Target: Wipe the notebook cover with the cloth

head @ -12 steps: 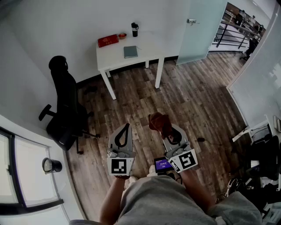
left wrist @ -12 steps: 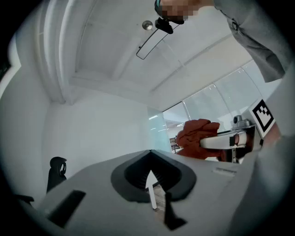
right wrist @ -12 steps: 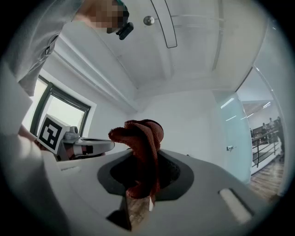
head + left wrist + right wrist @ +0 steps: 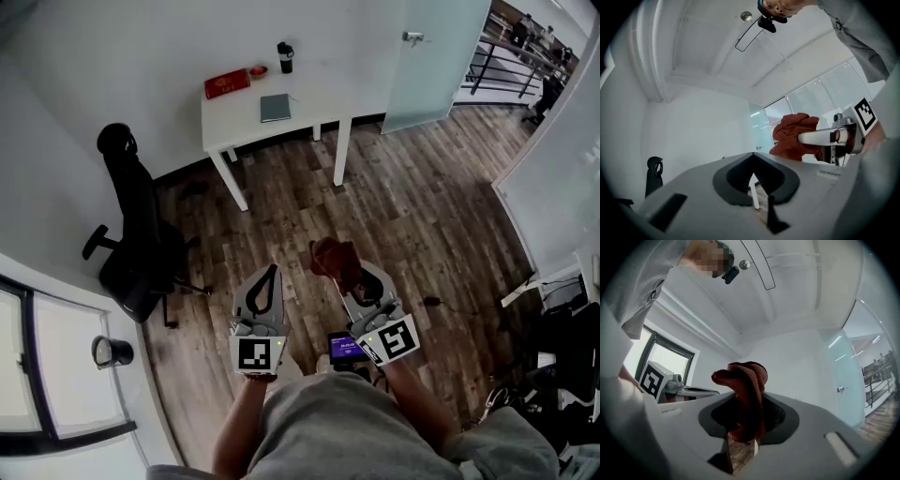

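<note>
The rust-red cloth point(image 4: 331, 259) is being pinched by the right gripper point(image 4: 350, 281), the left gripper point(image 4: 270, 277) being held closed and empty, the notebook point(image 4: 276, 108) at upper centre, well apart, not yet being wiped.

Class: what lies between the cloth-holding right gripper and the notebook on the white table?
In the head view, only wooden floor and the front edge of the table separate the right gripper and its cloth from the notebook.

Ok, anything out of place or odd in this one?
Nothing stands out. The notebook lies flat on the white table, with nothing spilled. The cloth is bunched in the right gripper, and the left gripper is shut and empty.
</note>
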Available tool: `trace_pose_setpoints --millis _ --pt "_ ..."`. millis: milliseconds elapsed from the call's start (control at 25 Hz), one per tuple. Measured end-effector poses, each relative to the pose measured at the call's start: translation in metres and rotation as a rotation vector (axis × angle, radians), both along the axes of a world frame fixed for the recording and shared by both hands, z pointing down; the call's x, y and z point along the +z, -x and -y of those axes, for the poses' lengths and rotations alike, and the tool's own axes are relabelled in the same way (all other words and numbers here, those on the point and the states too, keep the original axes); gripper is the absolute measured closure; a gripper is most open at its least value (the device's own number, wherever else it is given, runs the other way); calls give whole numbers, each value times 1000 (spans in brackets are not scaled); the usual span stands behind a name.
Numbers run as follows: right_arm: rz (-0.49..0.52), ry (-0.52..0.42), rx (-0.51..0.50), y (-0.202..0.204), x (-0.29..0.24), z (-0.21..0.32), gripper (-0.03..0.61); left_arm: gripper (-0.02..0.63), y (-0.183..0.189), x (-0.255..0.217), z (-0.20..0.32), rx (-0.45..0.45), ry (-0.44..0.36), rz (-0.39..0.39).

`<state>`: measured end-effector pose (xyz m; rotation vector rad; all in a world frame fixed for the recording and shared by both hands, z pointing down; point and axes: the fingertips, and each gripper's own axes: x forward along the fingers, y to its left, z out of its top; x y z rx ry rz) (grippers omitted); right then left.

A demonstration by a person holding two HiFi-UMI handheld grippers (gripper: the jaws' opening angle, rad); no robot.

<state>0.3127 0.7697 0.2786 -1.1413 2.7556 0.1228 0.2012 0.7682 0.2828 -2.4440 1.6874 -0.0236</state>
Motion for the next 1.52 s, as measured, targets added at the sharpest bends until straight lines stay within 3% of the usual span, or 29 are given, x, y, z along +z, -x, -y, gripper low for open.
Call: trace_pose_setpoints --millis 280,400,600,800,1160,1280,1520 --pt "-48 26 1 11 14 61 462 624 12 18 59 1 41 -4" --pt "-70 68 37 17 25 99 462 624 26 27 98 4 51 -51" --pt "-72 112 76 41 26 173 462 624 55 31 173 45 65 -72" --pt "-126 146 102 72 23 246 462 624 86 22 241 87 19 -116" --pt "-144 175 122 115 22 338 460 624 146 36 326 85 44 -155" --pt "-143 190 122 121 26 362 460 624 155 45 349 87 62 -111" --pt "-157 211 153 114 47 427 460 624 163 65 407 60 101 -156"
